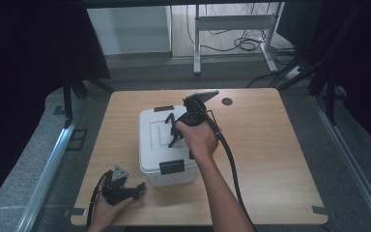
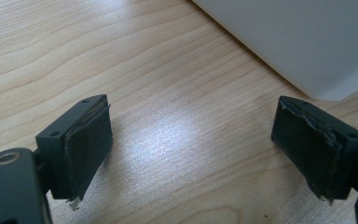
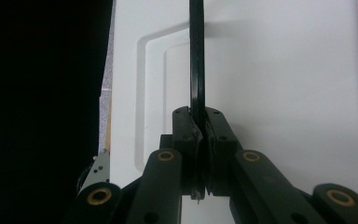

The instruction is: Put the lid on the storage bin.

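Pinching the thin black handle (image 3: 196, 60) on the white box (image 1: 166, 145) mid-table, the right claw (image 1: 173, 131) is clamped tight. Left claw (image 1: 136, 189) sits wide apart at 7 o'clock. Handle could slip sideways if yanked crooked.

— What do the grippers look like?
— Both are black. The left gripper (image 1: 122, 187) carries a grey three-cornered plate (image 1: 119, 173) on top; its pads (image 2: 89, 140) are dark and frayed at the edges.
— And the right gripper (image 1: 173, 130)?
— Brass-coloured pivot pins (image 3: 166, 156) on its links, and a thick black cable (image 1: 233, 164) trailing toward the near edge. Forearms bare, no sleeves.
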Tool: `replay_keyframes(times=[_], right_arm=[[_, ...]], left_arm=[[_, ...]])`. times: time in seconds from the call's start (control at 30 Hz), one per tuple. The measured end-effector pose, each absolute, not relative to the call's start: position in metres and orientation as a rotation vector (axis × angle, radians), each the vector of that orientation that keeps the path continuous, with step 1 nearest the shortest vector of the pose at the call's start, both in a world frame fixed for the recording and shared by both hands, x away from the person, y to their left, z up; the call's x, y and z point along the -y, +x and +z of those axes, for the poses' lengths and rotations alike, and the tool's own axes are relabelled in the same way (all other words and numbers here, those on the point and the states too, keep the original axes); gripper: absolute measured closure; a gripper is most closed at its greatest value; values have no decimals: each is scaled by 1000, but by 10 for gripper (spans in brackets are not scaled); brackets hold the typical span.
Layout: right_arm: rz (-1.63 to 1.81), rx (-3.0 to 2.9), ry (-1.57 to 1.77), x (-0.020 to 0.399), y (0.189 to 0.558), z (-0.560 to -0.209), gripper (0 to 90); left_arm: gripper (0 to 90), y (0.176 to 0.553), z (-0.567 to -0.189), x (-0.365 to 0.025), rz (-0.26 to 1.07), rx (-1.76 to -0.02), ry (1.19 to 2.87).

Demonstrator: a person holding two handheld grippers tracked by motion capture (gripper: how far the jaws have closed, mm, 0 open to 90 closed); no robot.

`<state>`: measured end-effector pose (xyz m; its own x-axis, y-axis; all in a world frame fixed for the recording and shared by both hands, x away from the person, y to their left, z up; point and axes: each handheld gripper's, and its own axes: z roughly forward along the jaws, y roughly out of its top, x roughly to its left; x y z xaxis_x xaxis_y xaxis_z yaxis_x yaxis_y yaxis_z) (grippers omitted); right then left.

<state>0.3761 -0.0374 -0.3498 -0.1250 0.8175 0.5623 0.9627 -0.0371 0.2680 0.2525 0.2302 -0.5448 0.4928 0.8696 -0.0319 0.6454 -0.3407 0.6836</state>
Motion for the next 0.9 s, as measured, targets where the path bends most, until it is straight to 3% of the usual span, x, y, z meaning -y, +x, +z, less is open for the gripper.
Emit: replay_keyframes(times=[0.53,0.9], right_arm=[[-908,1972,-1898,35,380,-366,834],[-1103,2062,-1749,68,371,-363,624]], left_arm=[[123,252,-545,-230,450,-1238,2101],[122,252,-545,-230,449,-1238,2103]])
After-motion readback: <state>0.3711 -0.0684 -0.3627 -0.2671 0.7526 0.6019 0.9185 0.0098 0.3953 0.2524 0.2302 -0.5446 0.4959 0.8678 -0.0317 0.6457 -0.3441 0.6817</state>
